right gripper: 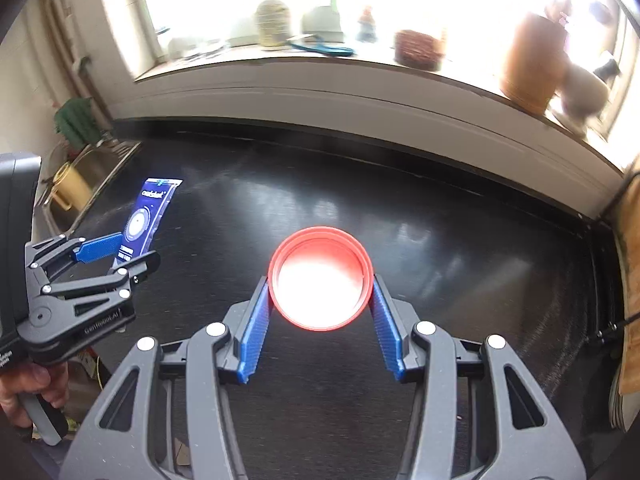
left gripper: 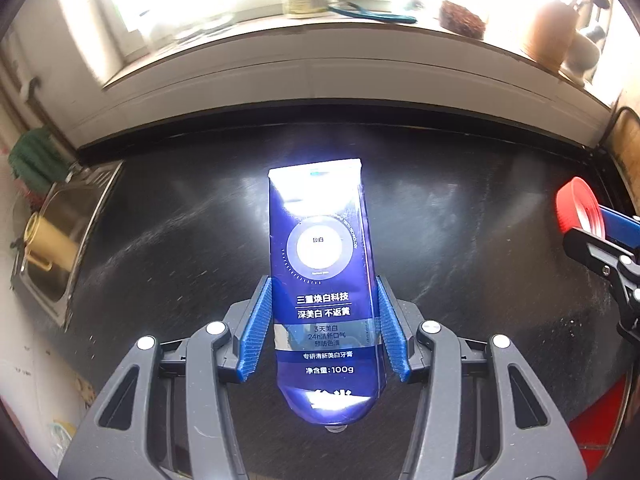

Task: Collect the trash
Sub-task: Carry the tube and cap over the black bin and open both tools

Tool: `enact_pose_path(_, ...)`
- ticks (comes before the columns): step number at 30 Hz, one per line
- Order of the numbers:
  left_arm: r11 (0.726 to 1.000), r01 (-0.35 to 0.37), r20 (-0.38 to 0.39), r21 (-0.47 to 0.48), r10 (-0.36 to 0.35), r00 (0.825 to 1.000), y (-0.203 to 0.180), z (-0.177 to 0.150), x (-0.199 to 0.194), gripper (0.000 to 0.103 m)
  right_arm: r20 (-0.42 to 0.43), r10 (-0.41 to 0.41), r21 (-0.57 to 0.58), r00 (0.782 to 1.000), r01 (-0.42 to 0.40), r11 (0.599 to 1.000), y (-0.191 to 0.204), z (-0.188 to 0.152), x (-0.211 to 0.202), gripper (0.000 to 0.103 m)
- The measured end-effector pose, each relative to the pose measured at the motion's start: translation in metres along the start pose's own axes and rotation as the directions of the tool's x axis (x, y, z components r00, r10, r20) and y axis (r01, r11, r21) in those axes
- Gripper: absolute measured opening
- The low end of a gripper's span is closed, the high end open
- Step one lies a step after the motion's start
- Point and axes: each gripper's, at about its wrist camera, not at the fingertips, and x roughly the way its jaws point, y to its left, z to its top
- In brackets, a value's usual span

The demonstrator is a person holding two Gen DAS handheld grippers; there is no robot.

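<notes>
Black glossy tabletop [left gripper: 460,216] below bright windowsill [left gripper: 320,60]; sink [left gripper: 60,236] at left edge, yellow cup [left gripper: 44,240] inside.

Left tongs [left gripper: 324,292] clenched on blue tube [left gripper: 320,280]: pads against both long edges near cap end, crimped end pointing away, tube clear of tabletop. Same tube seen from right wrist [right gripper: 146,216], in left tongs [right gripper: 120,256], hand [right gripper: 28,388] on handle.

Right tongs [right gripper: 320,300] clenched on red lid [right gripper: 320,278]: pads on opposite sides of rim, hollow side facing camera, lifted off tabletop. Lid also seen at right edge of left view [left gripper: 576,208].

Handling, judged: tube light, soft-walled, glossy and likely slippery; edge grip near stiffer shoulder by cap looks best. Lid light, rigid, ribbed rim; grip across diameter looks secure.

No bin in view.
</notes>
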Motion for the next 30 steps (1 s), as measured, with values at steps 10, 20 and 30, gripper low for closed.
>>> enact_pose_path(10, 0.977, -0.122, -0.013, -0.175, 0.122, 0.992, 0.097, -0.056, -0.031, 0.050, -0.019, 0.166, -0.201, 0.986, -0.166, 0.965, 0.125, 0.014, 0.014, 0.049)
enact_pose_path(20, 0.872, -0.289, -0.105, -0.395, 0.270, 0.957, 0.205, -0.152, -0.065, 0.050, -0.135, 0.346, -0.436, 0.929, -0.369, 0.821, 0.290, 0.003, 0.031, 0.049)
enact_pose_path(30, 0.708, -0.412, -0.256, -0.574, 0.322, 0.911, 0.286, -0.267, -0.078, 0.050, -0.319, 0.428, -0.576, 0.846, -0.532, 0.621, 0.433, -0.063, 0.054, 0.049)
